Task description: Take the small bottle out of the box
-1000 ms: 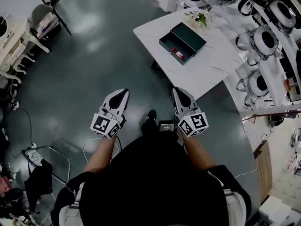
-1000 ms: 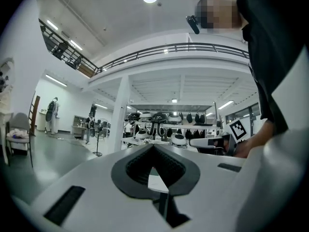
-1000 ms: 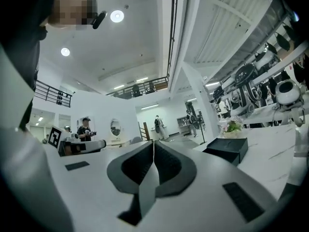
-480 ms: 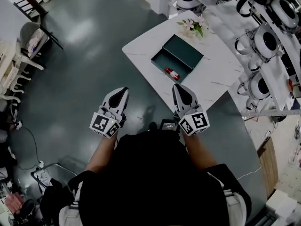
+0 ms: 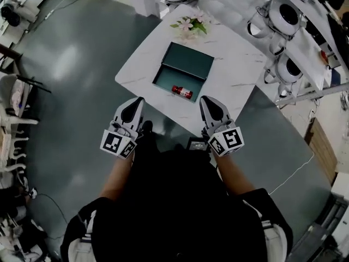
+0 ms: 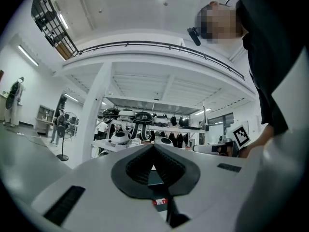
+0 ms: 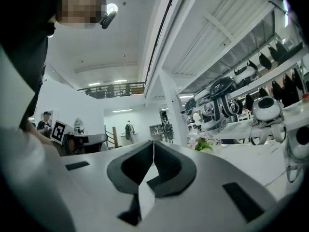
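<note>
A dark green box (image 5: 165, 81) lies open on the white marble table (image 5: 234, 81), its lid (image 5: 190, 60) folded back on the far side. The small red bottle (image 5: 182, 91) lies on its side at the near right end of the box. Both grippers hover side by side over the floor, short of the table's near edge. My left gripper (image 5: 134, 105) is shut and empty. My right gripper (image 5: 209, 103) is likewise shut and empty. In the left gripper view the box (image 6: 155, 178) and bottle (image 6: 161, 203) show below the shut left gripper (image 6: 153, 148). The right gripper (image 7: 153, 146) points over the table.
A small bunch of flowers (image 5: 191, 25) stands at the table's far end and shows in the right gripper view as flowers (image 7: 203, 144). Shelves with white round machines (image 5: 286, 15) run along the right. A chair (image 5: 16, 94) stands at the far left on the grey floor.
The table and box have drawn closer and shifted left in the head view as the person walked up. Both grippers stayed shut and level.
</note>
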A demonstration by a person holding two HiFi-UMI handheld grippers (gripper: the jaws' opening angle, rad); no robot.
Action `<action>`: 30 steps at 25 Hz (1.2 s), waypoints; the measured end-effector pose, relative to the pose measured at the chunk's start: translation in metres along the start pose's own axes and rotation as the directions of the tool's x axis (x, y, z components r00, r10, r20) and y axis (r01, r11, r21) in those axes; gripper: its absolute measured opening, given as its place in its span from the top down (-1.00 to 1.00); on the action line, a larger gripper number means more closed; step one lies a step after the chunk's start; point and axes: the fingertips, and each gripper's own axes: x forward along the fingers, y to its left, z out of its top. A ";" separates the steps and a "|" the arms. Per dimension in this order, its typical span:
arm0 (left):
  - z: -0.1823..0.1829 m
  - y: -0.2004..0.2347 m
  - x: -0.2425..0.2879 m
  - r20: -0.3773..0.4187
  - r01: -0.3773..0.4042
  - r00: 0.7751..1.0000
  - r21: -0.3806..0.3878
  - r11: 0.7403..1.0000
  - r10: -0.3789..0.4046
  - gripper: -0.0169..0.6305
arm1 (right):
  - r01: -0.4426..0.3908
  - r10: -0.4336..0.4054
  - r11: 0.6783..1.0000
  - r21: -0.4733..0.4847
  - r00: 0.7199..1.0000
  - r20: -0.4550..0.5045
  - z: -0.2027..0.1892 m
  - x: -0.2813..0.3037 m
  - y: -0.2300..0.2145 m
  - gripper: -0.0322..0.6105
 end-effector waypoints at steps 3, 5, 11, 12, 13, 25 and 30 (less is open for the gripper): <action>-0.013 0.027 0.029 -0.015 0.073 0.997 -0.042 0.996 -0.073 0.90 | 0.099 -0.099 0.995 -0.030 0.995 0.005 0.001 0.008 -0.013 0.79; -0.019 0.042 0.051 -0.027 0.143 0.989 -0.074 0.987 -0.145 0.90 | 0.183 -0.183 0.983 -0.028 0.983 0.015 0.002 0.014 -0.021 0.79; -0.022 0.069 0.102 -0.080 0.357 0.929 -0.055 0.932 -0.361 0.90 | 0.324 -0.323 0.945 -0.055 0.946 0.027 0.007 0.037 -0.019 0.79; -0.024 0.072 0.109 -0.088 0.381 0.919 -0.052 0.923 -0.385 0.90 | 0.324 -0.323 0.944 -0.069 0.946 0.018 0.007 0.042 -0.018 0.79; -0.026 0.074 0.114 -0.095 0.402 0.909 -0.051 0.914 -0.405 0.90 | 0.320 -0.321 0.944 -0.083 0.947 0.003 0.006 0.046 -0.018 0.79; -0.066 0.053 0.127 -0.147 0.525 0.832 -0.108 0.844 -0.535 0.90 | 0.102 -0.180 0.969 -0.224 0.913 -0.366 -0.036 0.080 -0.042 0.57; -0.078 0.046 0.120 -0.158 0.528 0.825 -0.127 0.839 -0.543 0.90 | -0.102 -0.056 0.968 -0.229 0.801 -0.596 -0.079 0.092 -0.041 0.41</action>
